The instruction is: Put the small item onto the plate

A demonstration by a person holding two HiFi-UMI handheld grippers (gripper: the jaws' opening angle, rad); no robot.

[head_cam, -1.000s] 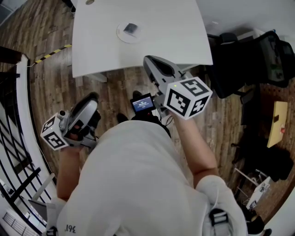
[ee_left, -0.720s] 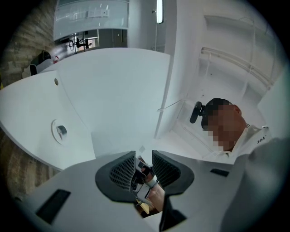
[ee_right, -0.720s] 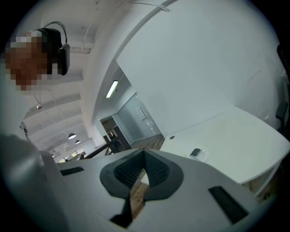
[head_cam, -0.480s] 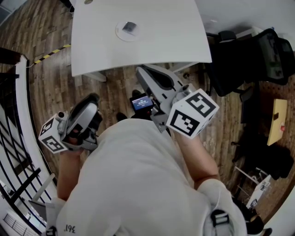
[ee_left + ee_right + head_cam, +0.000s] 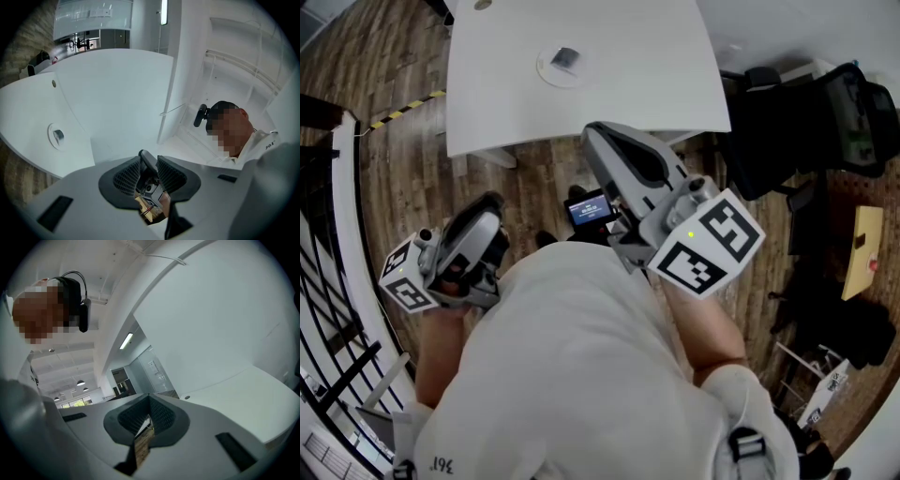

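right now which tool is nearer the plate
The right tool, its tip at the edge of the white table; the left tool sits farther back over the floor.

On the plate [image 5: 547,72], the small item [image 5: 565,58] was too small to identify — only a grey speck. The white table [image 5: 637,66] ran off the picture's top edge.

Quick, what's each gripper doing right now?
Left gripper: slightly open, holding nothing.
Right gripper: closed, holding nothing.
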